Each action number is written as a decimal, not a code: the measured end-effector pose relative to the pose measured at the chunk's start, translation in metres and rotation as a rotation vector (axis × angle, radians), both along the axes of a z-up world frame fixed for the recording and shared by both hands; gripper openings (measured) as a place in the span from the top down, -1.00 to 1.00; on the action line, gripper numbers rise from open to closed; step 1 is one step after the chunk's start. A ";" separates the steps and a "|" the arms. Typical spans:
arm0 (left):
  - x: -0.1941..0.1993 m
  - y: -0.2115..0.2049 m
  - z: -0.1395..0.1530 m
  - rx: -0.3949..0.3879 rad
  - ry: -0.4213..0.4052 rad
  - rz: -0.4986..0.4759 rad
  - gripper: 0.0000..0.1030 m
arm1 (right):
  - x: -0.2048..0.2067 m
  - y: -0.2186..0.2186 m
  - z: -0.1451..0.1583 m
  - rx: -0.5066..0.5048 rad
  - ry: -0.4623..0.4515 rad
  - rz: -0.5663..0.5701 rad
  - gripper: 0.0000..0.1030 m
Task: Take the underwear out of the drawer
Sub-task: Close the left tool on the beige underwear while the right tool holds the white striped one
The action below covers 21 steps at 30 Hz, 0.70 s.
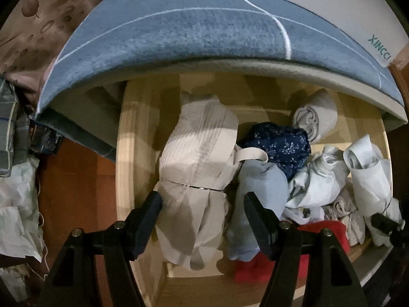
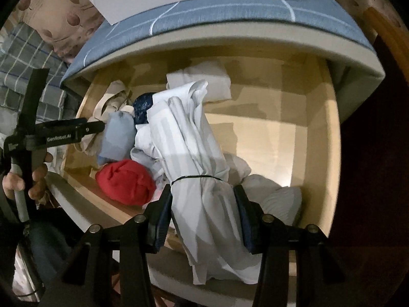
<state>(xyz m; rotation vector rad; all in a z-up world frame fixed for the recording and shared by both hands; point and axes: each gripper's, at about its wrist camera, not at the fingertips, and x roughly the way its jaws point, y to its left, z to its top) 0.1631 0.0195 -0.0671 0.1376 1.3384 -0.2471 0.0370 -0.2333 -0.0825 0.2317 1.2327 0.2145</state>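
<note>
White rolled underwear [image 2: 202, 179] clamped in right gripper [image 2: 203, 220] jaws, long axis pointing away, left gripper [image 1: 202, 220] jaws apart

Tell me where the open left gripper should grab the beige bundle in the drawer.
Grip the beige bundle at its tied waist, coming straight down from above. The left gripper already straddles it there, and the cinched band makes the narrowest, firmest part. Its loose lower folds would likely slip.
</note>
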 end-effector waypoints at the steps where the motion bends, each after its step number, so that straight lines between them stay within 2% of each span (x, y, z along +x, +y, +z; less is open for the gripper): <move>1: 0.001 -0.002 -0.001 -0.002 0.003 0.004 -0.34 | -0.003 -0.005 0.003 0.002 0.004 -0.002 0.16; 10: 0.003 -0.008 -0.005 -0.070 0.075 -0.015 -0.34 | 0.001 0.002 0.000 0.006 -0.005 0.000 0.15; 21: 0.013 -0.009 -0.016 -0.020 0.056 0.069 -0.53 | 0.004 0.000 -0.003 0.045 0.004 -0.014 0.12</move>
